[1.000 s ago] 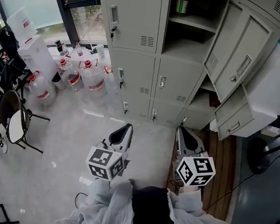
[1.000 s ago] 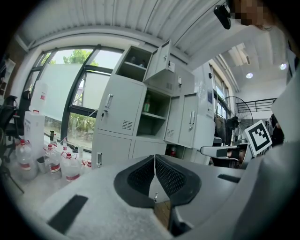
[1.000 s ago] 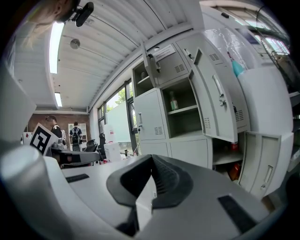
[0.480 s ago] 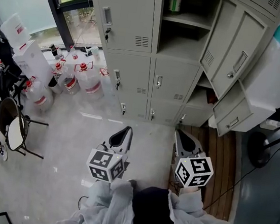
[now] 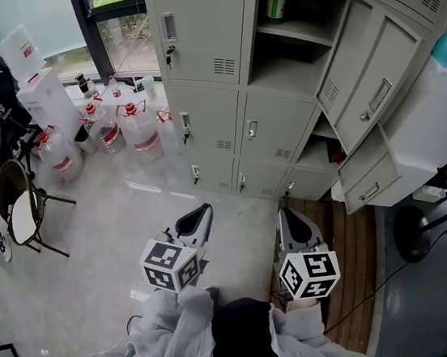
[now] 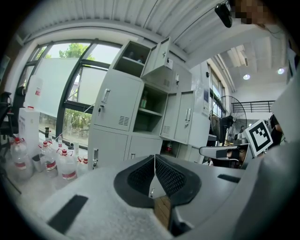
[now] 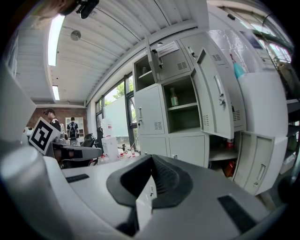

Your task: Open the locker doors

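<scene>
- The locker (image 5: 217, 42) is standing in front of the person, well apart from both grippers. The upper edge of the head view is cutting off its top row.
- On its right side, two open doors (image 5: 375, 83) are hanging outward and partly hiding the compartments behind them. The closed doors (image 5: 202, 122) are filling the left column.
- A bottle (image 5: 275, 1) is standing on the shelf of the open middle compartment, with its top cut off.
- A red thing (image 5: 337, 154) is showing in a right compartment; I cannot tell what it is.
- The marker cubes (image 5: 170, 264) and grey sleeves (image 5: 179, 331) are covering the person's hands.
- The left gripper (image 5: 203, 210) and the right gripper (image 5: 286, 216) are hovering side by side over the floor (image 5: 112, 216). They are pointing toward the locker and slightly downward.
- Both pairs of jaws are pressed together, with nothing between them.
</scene>
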`<action>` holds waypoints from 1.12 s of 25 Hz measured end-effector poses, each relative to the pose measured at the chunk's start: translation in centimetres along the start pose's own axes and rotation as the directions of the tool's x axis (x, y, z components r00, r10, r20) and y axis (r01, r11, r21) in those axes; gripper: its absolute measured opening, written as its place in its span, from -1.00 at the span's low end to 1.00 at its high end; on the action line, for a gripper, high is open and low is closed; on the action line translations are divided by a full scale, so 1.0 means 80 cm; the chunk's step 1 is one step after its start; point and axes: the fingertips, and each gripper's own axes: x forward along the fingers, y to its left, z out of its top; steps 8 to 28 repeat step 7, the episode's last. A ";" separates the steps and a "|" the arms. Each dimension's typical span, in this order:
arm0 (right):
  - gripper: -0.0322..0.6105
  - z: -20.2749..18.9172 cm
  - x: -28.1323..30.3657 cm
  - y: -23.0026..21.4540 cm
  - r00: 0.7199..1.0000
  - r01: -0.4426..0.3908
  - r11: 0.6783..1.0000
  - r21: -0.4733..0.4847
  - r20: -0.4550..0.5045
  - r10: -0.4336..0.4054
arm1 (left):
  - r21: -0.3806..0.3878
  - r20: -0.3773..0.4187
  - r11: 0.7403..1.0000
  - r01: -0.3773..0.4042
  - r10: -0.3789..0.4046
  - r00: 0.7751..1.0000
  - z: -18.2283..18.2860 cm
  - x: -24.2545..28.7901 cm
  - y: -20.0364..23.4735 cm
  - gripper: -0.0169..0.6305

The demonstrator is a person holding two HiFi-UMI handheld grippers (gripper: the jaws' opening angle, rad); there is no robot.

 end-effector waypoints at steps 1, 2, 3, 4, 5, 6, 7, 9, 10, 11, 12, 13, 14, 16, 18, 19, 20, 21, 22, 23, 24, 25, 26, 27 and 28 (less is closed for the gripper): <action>-0.90 -0.001 -0.001 0.001 1.000 0.002 1.000 0.000 -0.001 -0.002 | 0.000 -0.001 1.000 0.002 -0.002 1.000 -0.001 -0.001 0.000 -0.91; -0.90 -0.001 -0.002 0.002 1.000 0.003 1.000 0.001 -0.001 -0.003 | 0.000 -0.002 1.000 0.003 -0.003 1.000 -0.001 -0.002 0.000 -0.91; -0.90 -0.002 -0.003 0.004 1.000 0.004 1.000 0.001 -0.001 -0.004 | -0.001 -0.003 1.000 0.003 -0.003 1.000 -0.002 -0.003 0.001 -0.91; -0.90 -0.002 -0.004 0.005 1.000 0.004 1.000 0.000 -0.001 -0.004 | -0.002 -0.004 1.000 0.003 -0.003 1.000 -0.003 -0.005 0.001 -0.91; -0.90 -0.002 -0.005 0.006 1.000 0.006 1.000 0.000 -0.001 -0.006 | -0.003 -0.005 1.000 0.004 -0.004 1.000 -0.003 -0.006 0.001 -0.91; -0.90 -0.002 -0.006 0.007 1.000 0.007 1.000 0.000 -0.001 -0.007 | -0.004 -0.005 1.000 0.005 -0.005 1.000 -0.003 -0.008 0.001 -0.91; -0.90 -0.002 -0.006 0.008 1.000 0.008 1.000 0.000 -0.001 -0.008 | -0.005 -0.006 1.000 0.007 -0.007 1.000 -0.004 -0.009 0.002 -0.91; -0.90 -0.002 -0.006 0.008 1.000 0.008 1.000 0.000 -0.001 -0.008 | -0.005 -0.006 1.000 0.007 -0.007 1.000 -0.004 -0.009 0.002 -0.91; -0.90 -0.002 -0.006 0.008 1.000 0.008 1.000 0.000 -0.001 -0.008 | -0.005 -0.006 1.000 0.007 -0.007 1.000 -0.004 -0.009 0.002 -0.91; -0.90 -0.002 -0.006 0.008 1.000 0.008 1.000 0.000 -0.001 -0.008 | -0.005 -0.006 1.000 0.007 -0.007 1.000 -0.004 -0.009 0.002 -0.91; -0.90 -0.002 -0.006 0.008 1.000 0.008 1.000 0.000 -0.001 -0.008 | -0.005 -0.006 1.000 0.007 -0.007 1.000 -0.004 -0.009 0.002 -0.91; -0.90 -0.002 -0.006 0.008 1.000 0.008 1.000 0.000 -0.001 -0.008 | -0.005 -0.006 1.000 0.007 -0.007 1.000 -0.004 -0.009 0.002 -0.91; -0.90 -0.002 -0.006 0.008 1.000 0.008 1.000 0.000 -0.001 -0.008 | -0.005 -0.006 1.000 0.007 -0.007 1.000 -0.004 -0.009 0.002 -0.91; -0.90 -0.002 -0.006 0.008 1.000 0.008 1.000 0.000 -0.001 -0.008 | -0.005 -0.006 1.000 0.007 -0.007 1.000 -0.004 -0.009 0.002 -0.91; -0.90 -0.002 -0.006 0.008 1.000 0.008 1.000 0.000 -0.001 -0.008 | -0.005 -0.006 1.000 0.007 -0.007 1.000 -0.004 -0.009 0.002 -0.91; -0.90 -0.002 -0.006 0.008 1.000 0.008 1.000 0.000 -0.001 -0.008 | -0.005 -0.006 1.000 0.007 -0.007 1.000 -0.004 -0.009 0.002 -0.91; -0.90 -0.002 -0.006 0.008 1.000 0.008 1.000 0.000 -0.001 -0.008 | -0.005 -0.006 1.000 0.007 -0.007 1.000 -0.004 -0.009 0.002 -0.91; -0.90 -0.002 -0.006 0.008 1.000 0.008 1.000 0.000 -0.001 -0.008 | -0.005 -0.006 1.000 0.007 -0.007 1.000 -0.004 -0.009 0.002 -0.91; -0.90 -0.002 -0.006 0.008 1.000 0.008 1.000 0.000 -0.001 -0.008 | -0.005 -0.006 1.000 0.007 -0.007 1.000 -0.004 -0.009 0.002 -0.91; -0.90 -0.002 -0.006 0.008 1.000 0.008 1.000 0.000 -0.001 -0.008 | -0.005 -0.006 1.000 0.007 -0.007 1.000 -0.004 -0.009 0.002 -0.91; -0.90 -0.002 -0.006 0.008 1.000 0.008 1.000 0.000 -0.001 -0.008 | -0.005 -0.006 1.000 0.007 -0.007 1.000 -0.004 -0.009 0.002 -0.91; -0.90 -0.002 -0.006 0.008 1.000 0.008 1.000 0.000 -0.001 -0.008 | -0.005 -0.006 1.000 0.007 -0.007 1.000 -0.004 -0.009 0.002 -0.91; -0.90 -0.002 -0.006 0.008 1.000 0.008 1.000 0.000 -0.001 -0.008 | -0.005 -0.006 1.000 0.007 -0.007 1.000 -0.004 -0.009 0.002 -0.91; -0.90 -0.002 -0.006 0.008 1.000 0.008 1.000 0.000 -0.001 -0.008 | -0.005 -0.006 1.000 0.007 -0.007 1.000 -0.004 -0.009 0.002 -0.91; -0.90 -0.002 -0.006 0.008 1.000 0.008 1.000 0.000 -0.001 -0.008 | -0.005 -0.006 1.000 0.007 -0.007 1.000 -0.004 -0.009 0.002 -0.91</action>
